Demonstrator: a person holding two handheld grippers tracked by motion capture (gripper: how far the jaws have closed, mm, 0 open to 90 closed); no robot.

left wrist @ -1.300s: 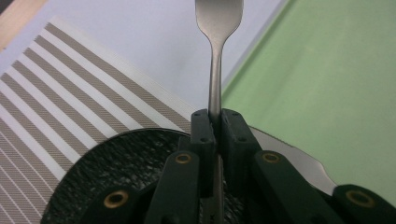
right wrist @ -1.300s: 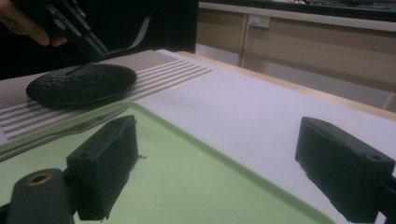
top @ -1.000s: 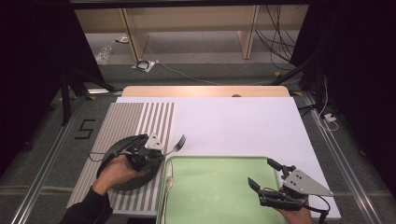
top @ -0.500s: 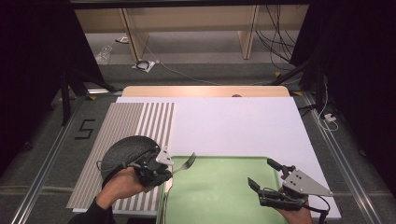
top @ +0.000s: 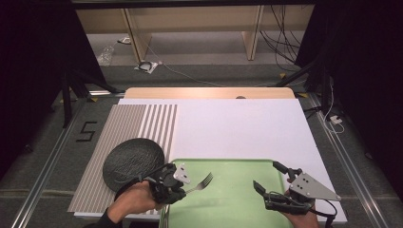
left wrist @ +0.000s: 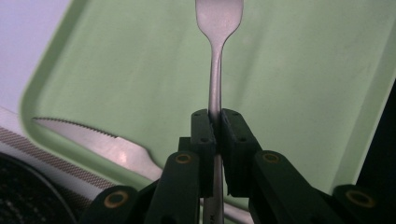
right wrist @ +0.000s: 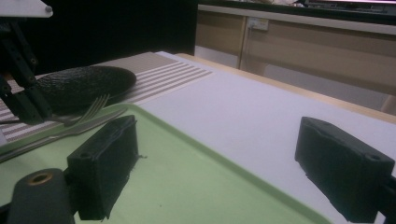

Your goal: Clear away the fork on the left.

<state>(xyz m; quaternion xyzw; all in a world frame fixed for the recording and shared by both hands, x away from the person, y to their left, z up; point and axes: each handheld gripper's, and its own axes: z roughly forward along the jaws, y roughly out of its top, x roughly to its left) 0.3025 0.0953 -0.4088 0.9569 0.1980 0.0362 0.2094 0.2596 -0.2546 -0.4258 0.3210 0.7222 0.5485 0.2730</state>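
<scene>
— Over the green tray (top: 247, 209), near its left edge: fork (top: 202, 183) pinched by the handle in the left tongs (top: 177, 187), tines outward. Right tongs (top: 272, 183) spread wide, holding nothing.

— Knife (left wrist: 100, 144) lying below, probably on the tray. Risk?

— Thin handle, narrow pinch: could pivot or slip, clattering onto the knife.
</scene>
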